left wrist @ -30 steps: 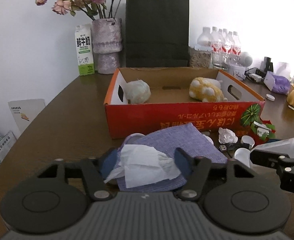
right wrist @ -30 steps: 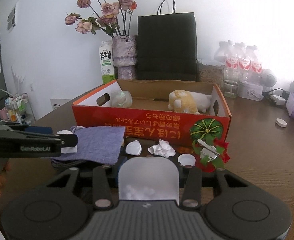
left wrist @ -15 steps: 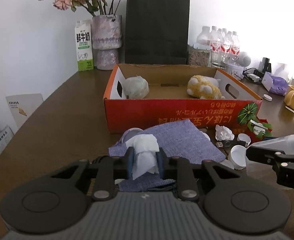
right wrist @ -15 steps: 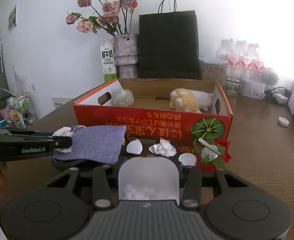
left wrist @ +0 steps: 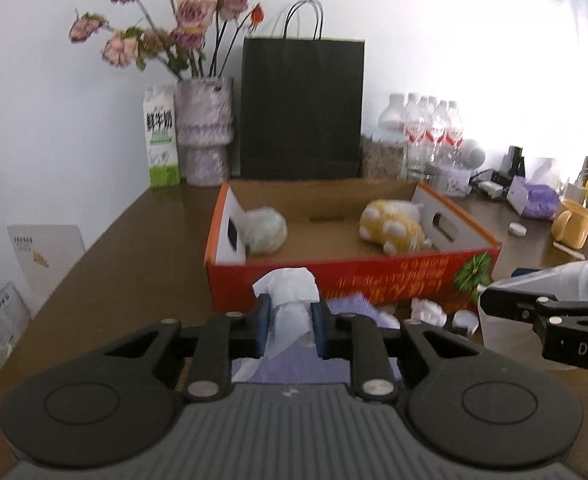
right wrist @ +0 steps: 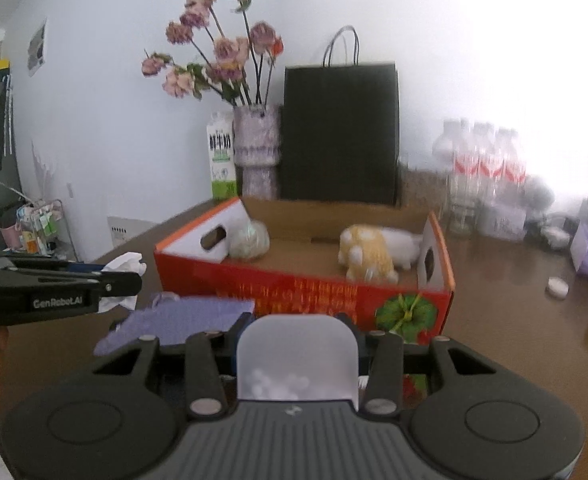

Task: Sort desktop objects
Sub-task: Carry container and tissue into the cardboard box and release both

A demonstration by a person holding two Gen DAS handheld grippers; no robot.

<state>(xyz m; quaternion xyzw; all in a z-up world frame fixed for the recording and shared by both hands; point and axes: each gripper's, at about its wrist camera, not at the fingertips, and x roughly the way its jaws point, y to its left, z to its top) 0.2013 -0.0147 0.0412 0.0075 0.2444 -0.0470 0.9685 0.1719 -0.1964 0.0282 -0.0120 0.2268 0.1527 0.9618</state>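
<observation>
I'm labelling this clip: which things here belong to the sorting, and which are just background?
In the job: crumpled tissue in left gripper; translucent cup in right gripper; red box; purple cloth.

Lying about: black bag; flower vase; milk carton; water bottles.

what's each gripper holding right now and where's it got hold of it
The left gripper pinches a crumpled white tissue around its middle. The right gripper clamps a translucent plastic cup by its sides.

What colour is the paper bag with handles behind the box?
Black; the paper bag shows best in the left wrist view.
</observation>
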